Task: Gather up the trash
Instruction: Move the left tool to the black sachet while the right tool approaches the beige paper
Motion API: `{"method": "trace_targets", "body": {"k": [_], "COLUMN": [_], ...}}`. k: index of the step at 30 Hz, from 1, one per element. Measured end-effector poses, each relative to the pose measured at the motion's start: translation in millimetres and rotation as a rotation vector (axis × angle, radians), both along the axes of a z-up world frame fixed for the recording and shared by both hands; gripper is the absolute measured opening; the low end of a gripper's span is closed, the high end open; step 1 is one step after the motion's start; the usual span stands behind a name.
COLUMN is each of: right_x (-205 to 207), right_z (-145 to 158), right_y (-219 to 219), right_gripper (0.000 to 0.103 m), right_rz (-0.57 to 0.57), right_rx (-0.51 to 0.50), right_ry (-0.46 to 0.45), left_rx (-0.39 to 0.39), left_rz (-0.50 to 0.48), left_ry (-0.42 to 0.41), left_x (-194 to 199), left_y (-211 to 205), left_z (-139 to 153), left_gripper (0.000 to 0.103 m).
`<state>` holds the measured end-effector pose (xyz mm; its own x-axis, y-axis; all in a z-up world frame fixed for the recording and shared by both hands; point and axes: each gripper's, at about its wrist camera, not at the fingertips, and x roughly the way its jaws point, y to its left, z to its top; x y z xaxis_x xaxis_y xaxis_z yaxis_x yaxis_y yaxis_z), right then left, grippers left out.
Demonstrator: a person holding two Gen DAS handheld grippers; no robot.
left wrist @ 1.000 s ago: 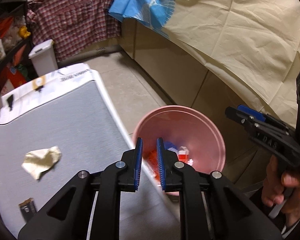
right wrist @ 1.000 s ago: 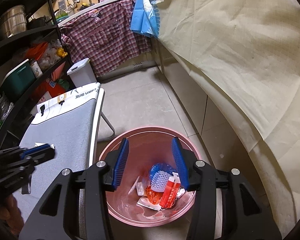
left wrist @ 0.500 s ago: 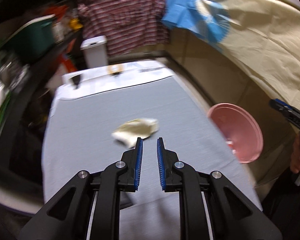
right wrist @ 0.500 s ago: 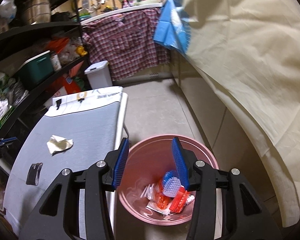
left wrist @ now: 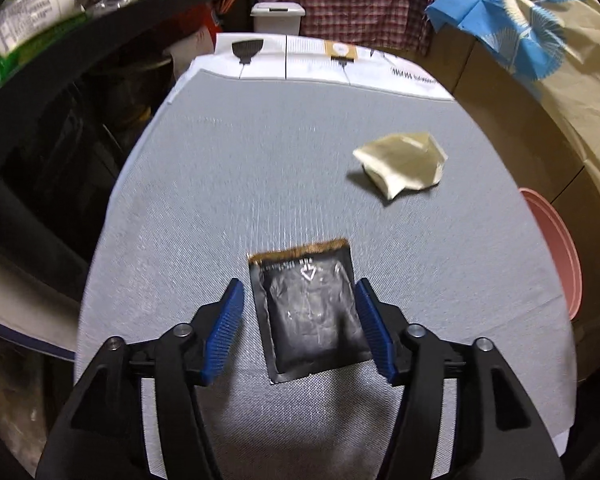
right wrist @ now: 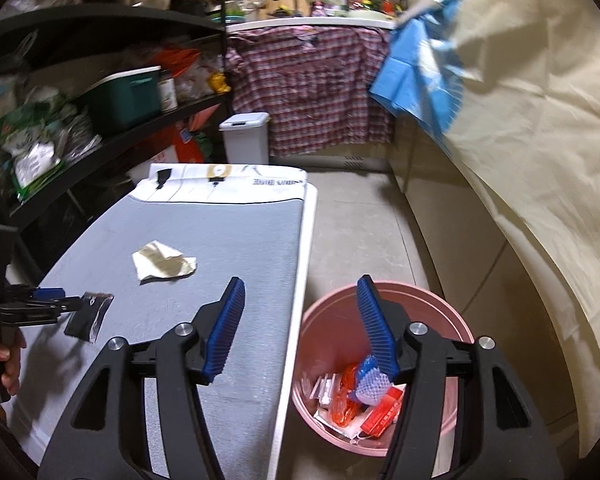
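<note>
At the far left, in the right wrist view, we see a hand (right wrist: 5, 356) that holds the left gripper (right wrist: 66, 305) low over the near end of the grey board (right wrist: 204, 240). In its own view the left gripper (left wrist: 300, 322) has its jaws wide apart; they have just been opening. The black foil sachet (left wrist: 314, 316) lies flat on the board (left wrist: 260, 168) between the two blue pads (left wrist: 224, 328). The pads stand on each side of the sachet and, as far as we can tell, do not press it, so nothing is held. The torn top edge of the sachet, with a brown strip, points away from the gripper.

Further right on the board lies a crumpled cream paper (left wrist: 404, 164), well apart from the sachet. In the right wrist view the same paper (right wrist: 164, 266) sits in the middle of the board, beyond the sachet (right wrist: 88, 316).

To the right of the board, on the floor just beside its edge, stands the pink bin (right wrist: 380, 368). Red, white and blue wrappers lie at its bottom. In the left wrist view only the bin's rim (left wrist: 556, 248) shows at the right edge.

The right gripper (right wrist: 300, 324) hangs over the board's edge and the bin. Its jaws have also just been opening, and they are empty.
</note>
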<state>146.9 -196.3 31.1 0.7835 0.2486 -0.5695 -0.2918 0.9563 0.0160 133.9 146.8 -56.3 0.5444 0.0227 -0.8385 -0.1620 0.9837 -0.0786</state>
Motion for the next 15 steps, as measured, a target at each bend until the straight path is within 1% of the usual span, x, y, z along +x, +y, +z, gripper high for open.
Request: {"method": "trace_targets", "body": {"k": [5, 7, 11, 13, 15], "right_x": [0, 4, 15, 20, 26], "right_z": [-2, -4, -10, -13, -19], "right_y": [13, 18, 33, 43, 55], "right_gripper": [0.060, 0.060, 0.060, 0.060, 0.060], "right_rz": [0.036, 0.051, 0.084, 0.101, 0.121], "right_rx": [-0.012, 0.007, 0.047, 0.053, 0.049], "right_ry": [0.005, 0.024, 0.062, 0.075, 0.089], "left_rx": [-0.011, 0.014, 0.037, 0.060, 0.067], "left_rz": [-0.024, -0.026, -0.015, -0.013, -0.010], "left_ry": [0.039, 0.049, 0.079, 0.087, 0.081], "left_x": [1, 4, 6, 4, 3], "left_y": [-7, -13, -15, -16, -14], "left_z": [-15, -16, -21, -24, -25], "left_gripper": [0.062, 0.063, 0.065, 0.068, 0.070]}}
